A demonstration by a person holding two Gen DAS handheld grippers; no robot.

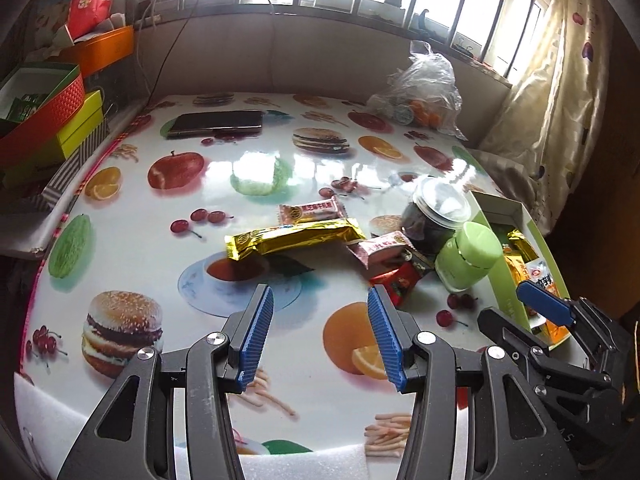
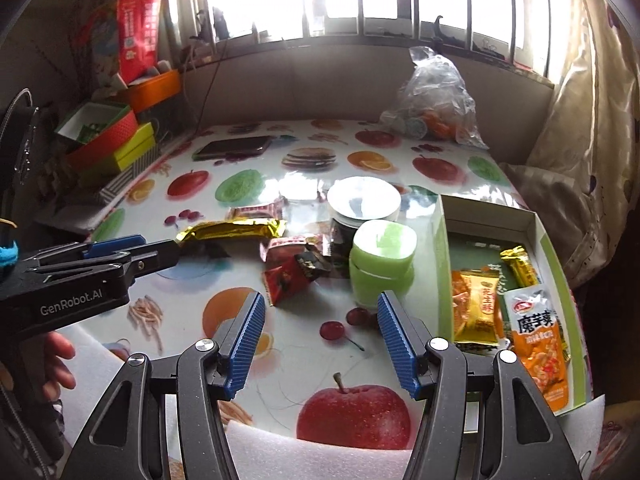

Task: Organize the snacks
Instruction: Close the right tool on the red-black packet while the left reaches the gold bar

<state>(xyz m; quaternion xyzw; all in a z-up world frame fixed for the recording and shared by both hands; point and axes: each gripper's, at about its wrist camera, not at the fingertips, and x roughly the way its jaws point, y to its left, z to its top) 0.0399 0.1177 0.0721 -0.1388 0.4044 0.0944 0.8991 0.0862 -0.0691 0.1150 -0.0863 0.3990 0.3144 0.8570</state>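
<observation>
1. Left gripper [image 1: 320, 312] hovers over the near part of the table [image 1: 120, 248] — jaws apart, nothing between the blue pads, only the printed tablecloth under them.
2. Right gripper [image 2: 320, 320] likewise: jaws wide, empty, above the cloth just short of the green jar [image 2: 382, 264].
3. From the right wrist view, the left gripper comes in from the left edge, its tips close to the end of the gold bar wrapper [image 2: 232, 230]; contact can't be confirmed. A hand [image 2: 56, 364] shows below it.
4. Loose snacks sit in a cluster mid-table: gold bar wrapper lying flat, a pink wrapper [image 1: 310, 212] behind it and touching it, a second pink wrapper [image 1: 382, 250] at its right end, a red packet [image 1: 396, 284] nearest the grippers.
5. Dark jar [image 1: 434, 220] with a clear lid stands upright just right of the cluster; the green jar, tilted in the left wrist view, is against it on the near side.
6. Open green-walled box [image 2: 442, 264] at the table's right edge, just beside the green jar. Inside: an orange-gold packet [image 2: 476, 308], a gold wrapper [image 2: 520, 264] farther back, an orange-and-white pouch [image 2: 538, 344] nearest the camera.
7. Far side of table — a phone [image 1: 218, 123] lying flat, a clear plastic bag [image 1: 424, 92] with small items inside, against the wall.
8. Left of the table: stacked boxes [image 1: 60, 120] in red, yellow-green and orange.
</observation>
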